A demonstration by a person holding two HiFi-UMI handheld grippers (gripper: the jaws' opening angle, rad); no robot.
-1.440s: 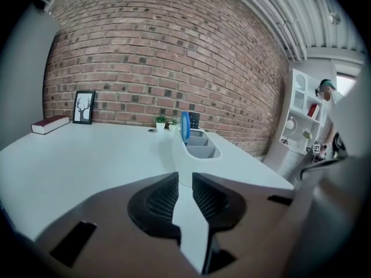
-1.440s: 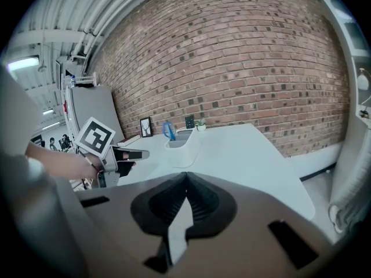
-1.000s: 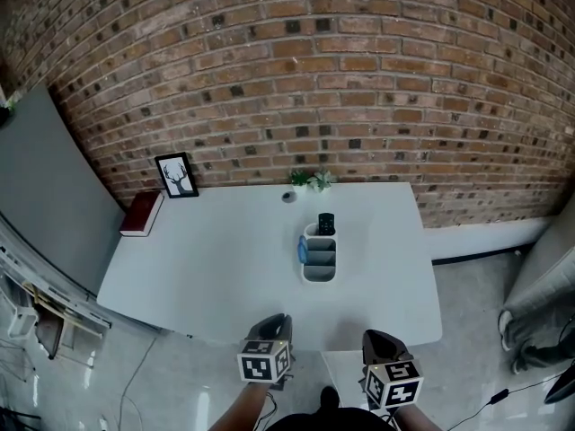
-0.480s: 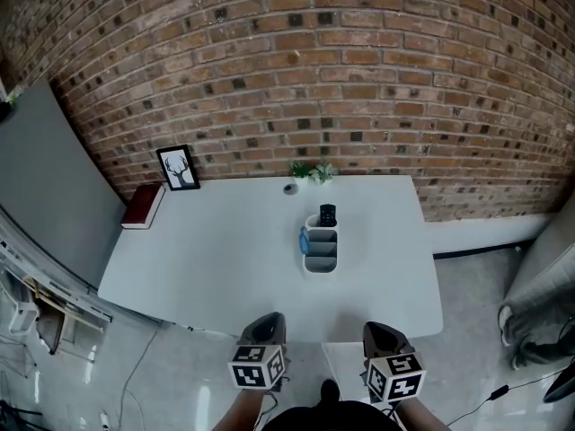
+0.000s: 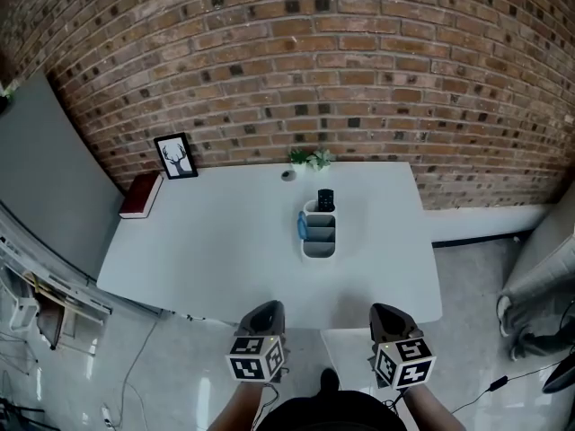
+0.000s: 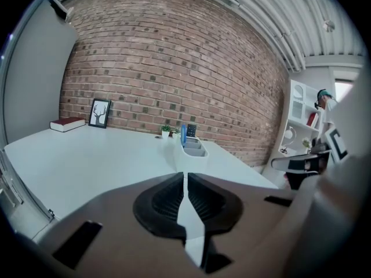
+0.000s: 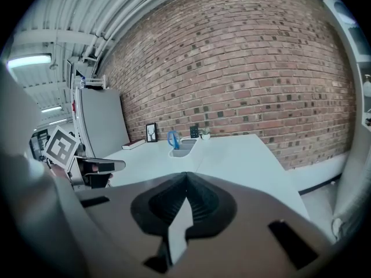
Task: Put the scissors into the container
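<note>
Head view: scissors (image 5: pixel 302 226) upright, handles up, in container (image 5: pixel 319 251); left gripper (image 5: pixel 267 307), right gripper (image 5: pixel 387 311) fingers clenched.

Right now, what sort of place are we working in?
Probably an office or studio room, though I can't be sure. A white table stands against a bare brick wall and carries a desk container, a framed deer picture and a red book.

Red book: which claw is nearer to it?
Left. The left claw is off the table's near edge, diagonally from the red book; the right claw lies farther right.
</note>
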